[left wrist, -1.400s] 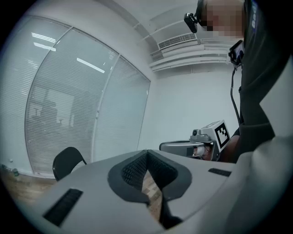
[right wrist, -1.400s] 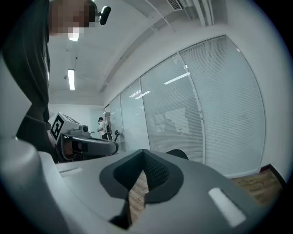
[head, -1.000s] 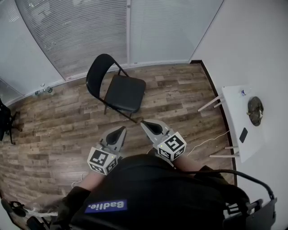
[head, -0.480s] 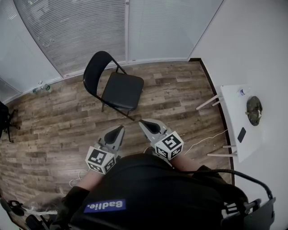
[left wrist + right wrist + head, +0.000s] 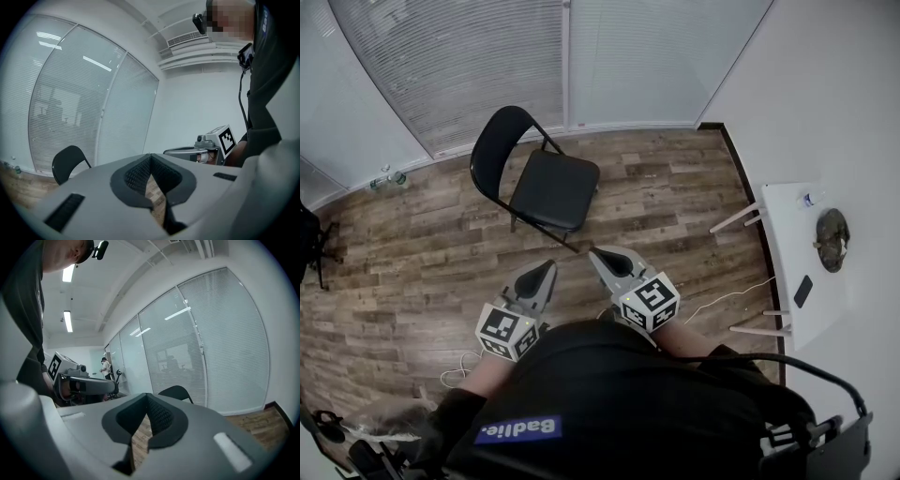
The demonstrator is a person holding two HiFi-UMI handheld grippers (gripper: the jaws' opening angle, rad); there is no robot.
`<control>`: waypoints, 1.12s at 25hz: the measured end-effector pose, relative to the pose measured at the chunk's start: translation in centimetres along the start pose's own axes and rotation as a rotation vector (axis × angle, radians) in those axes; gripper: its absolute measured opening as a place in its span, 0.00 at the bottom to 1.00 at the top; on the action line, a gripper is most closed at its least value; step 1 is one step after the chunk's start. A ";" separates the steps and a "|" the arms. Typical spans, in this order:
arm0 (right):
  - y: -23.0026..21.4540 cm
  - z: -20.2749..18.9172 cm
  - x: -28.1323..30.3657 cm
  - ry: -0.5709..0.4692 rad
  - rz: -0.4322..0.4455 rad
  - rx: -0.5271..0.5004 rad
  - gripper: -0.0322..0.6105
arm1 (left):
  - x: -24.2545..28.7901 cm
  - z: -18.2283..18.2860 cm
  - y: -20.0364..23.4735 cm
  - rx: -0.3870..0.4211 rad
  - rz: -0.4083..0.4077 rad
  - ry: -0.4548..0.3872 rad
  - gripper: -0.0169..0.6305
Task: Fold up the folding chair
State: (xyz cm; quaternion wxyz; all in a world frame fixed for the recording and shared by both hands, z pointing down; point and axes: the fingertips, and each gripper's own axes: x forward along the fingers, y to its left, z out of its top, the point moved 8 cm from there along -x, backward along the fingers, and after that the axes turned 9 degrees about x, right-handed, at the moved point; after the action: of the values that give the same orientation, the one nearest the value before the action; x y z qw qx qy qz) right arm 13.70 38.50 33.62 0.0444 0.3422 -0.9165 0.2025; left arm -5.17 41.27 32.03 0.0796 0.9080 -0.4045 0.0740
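Note:
A black folding chair [image 5: 542, 182] stands unfolded on the wood floor, its back toward the blinds. In the left gripper view the chair's backrest [image 5: 68, 163] shows at lower left; in the right gripper view the chair's top [image 5: 176, 393] peeks over the jaws. My left gripper [image 5: 547, 270] and right gripper [image 5: 596, 254] are held side by side in front of my body, short of the chair and apart from it. Both are shut with nothing between the jaws. Each gripper appears in the other's view: the right gripper [image 5: 171, 151] and the left gripper [image 5: 114, 385].
A white table [image 5: 803, 265] with small objects stands against the right wall, a cable [image 5: 727, 298] trailing on the floor near it. Glass walls with blinds [image 5: 497, 66] close off the far side. A dark office chair [image 5: 311, 248] sits at the left edge.
Both grippers have drifted slightly lower in the head view and the chair has shifted a little left and up; the jaws have stayed shut.

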 end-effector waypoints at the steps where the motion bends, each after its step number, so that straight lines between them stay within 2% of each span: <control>1: -0.4 0.2 -0.1 -0.001 0.005 0.003 0.05 | 0.4 0.1 -0.1 0.000 0.004 0.001 0.03; 13: -5.7 1.1 -1.8 -0.017 0.062 -0.024 0.05 | 5.0 0.1 -1.5 -0.012 0.109 0.012 0.03; 17: -6.8 1.3 -1.3 -0.007 0.066 -0.015 0.05 | 5.6 0.2 -1.1 -0.012 0.118 0.019 0.03; 23: -7.8 1.9 2.3 -0.001 0.036 -0.012 0.05 | 6.3 0.3 3.2 -0.013 0.107 0.005 0.03; 28: -8.2 3.2 6.9 0.017 -0.010 0.001 0.05 | 7.1 0.9 8.9 0.004 0.071 0.009 0.03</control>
State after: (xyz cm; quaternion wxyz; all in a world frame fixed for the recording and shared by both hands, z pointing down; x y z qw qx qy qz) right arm 13.91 27.40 35.05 0.0529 0.3450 -0.9143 0.2054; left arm -6.99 30.08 33.29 0.0767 0.8929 -0.4361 0.0815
